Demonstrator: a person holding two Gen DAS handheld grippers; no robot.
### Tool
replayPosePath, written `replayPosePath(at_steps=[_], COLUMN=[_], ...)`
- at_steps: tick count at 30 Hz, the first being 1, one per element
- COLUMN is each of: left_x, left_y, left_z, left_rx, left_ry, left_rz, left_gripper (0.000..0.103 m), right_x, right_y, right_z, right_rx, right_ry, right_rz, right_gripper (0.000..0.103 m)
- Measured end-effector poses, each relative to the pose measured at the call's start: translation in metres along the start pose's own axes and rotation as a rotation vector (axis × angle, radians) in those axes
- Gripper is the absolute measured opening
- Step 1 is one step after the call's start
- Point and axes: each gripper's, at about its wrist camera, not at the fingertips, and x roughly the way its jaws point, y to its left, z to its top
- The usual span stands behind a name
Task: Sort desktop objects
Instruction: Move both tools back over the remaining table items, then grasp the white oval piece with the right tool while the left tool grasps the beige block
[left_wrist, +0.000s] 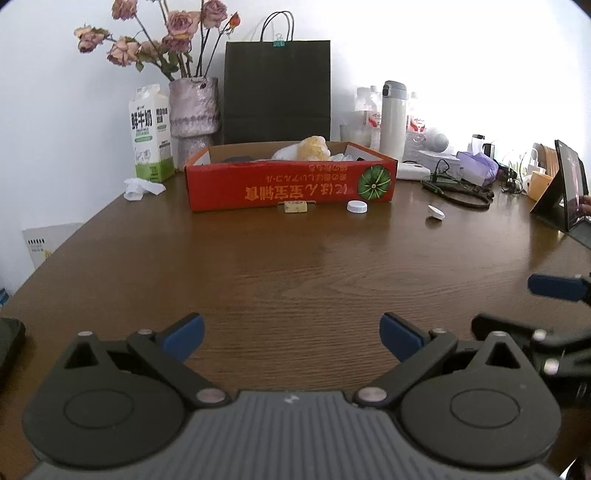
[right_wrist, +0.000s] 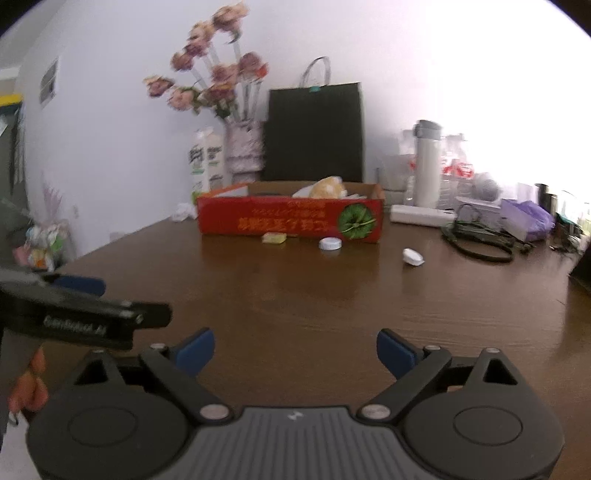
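Observation:
A red cardboard box (left_wrist: 291, 182) (right_wrist: 290, 219) stands at the far side of the brown table (left_wrist: 295, 266), with a yellow-white object and papers inside. In front of it lie a small yellow packet (left_wrist: 294, 207) (right_wrist: 274, 238), a white bottle cap (left_wrist: 357, 206) (right_wrist: 330, 244) and a small white piece (left_wrist: 436, 212) (right_wrist: 413, 256). My left gripper (left_wrist: 291, 338) hovers open over the near table, nothing between its blue pads. My right gripper (right_wrist: 294, 350) is open too, empty, well short of the small items. Each gripper shows at the edge of the other's view.
Behind the box stand a milk carton (left_wrist: 151, 133), a vase of dried roses (left_wrist: 194, 110), a black paper bag (left_wrist: 277, 92) and a white flask (left_wrist: 393, 118). Crumpled paper (left_wrist: 142, 188) lies left. Cables, a purple bag (left_wrist: 476, 164) and a tablet (left_wrist: 570, 184) crowd the right.

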Motion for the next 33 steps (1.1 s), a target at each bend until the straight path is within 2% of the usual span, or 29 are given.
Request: replayPosePath(at_steps=[4,10,12,16,20,22,23,27,30,31,33], left_x=[0.001,0.005,0.01,0.035,0.079,0.105,0.118,0.173,0.208,0.22,0.236], left_y=[-0.005,-0.007,-0.004,0.009,0.016,0.021,0.023,0.03,0.028,0.028,0.027], left_z=[0.0,0.003,0.007,0.027,0.06,0.079,0.088,0.116,0.127,0.13,0.132], left_rx=[0.028,0.031,0.024,-0.071,-0.098,-0.098,-0.104,-0.119,-0.094,-0.096,-0.094], left_ry=[0.002,0.028,0.054,0.089,0.105,0.103,0.108,0.111,0.117,0.133,0.154], left_rz=[0.018,0.048,0.032,-0.057,-0.057,-0.071,-0.071,-0.104,-0.106,-0.098,-0.101], left_gripper=[0.103,0.103,0.103,0.103,0.101,0.099,0.093,0.086,0.077,0.071,0.067], right_x=[-0.001,0.007,0.012,0.029,0.061,0.081,0.094,0.145,0.175,0.181,0.194], right_y=[-0.007,-0.01,-0.009,-0.015,-0.029,-0.044,-0.055,-0.098,-0.121,-0.125,-0.13], right_z=[0.002,0.005,0.009,0.031,0.058,0.071,0.077,0.096,0.098,0.098,0.096], right_rx=[0.039,0.053,0.041,0.006,-0.076,-0.071,-0.047,0.066,0.15,0.159,0.157], right_ry=[-0.012,0.037,0.068,0.097,0.075,0.079,0.089,0.157,0.204,0.212,0.229], right_rz=[-0.014,-0.017,-0.011,0.0,-0.079,-0.113,-0.117,-0.15,-0.162,-0.162,-0.181], right_gripper=[0.096,0.096,0.096,0.096,0.093,0.087,0.082,0.056,0.045,0.044,0.04])
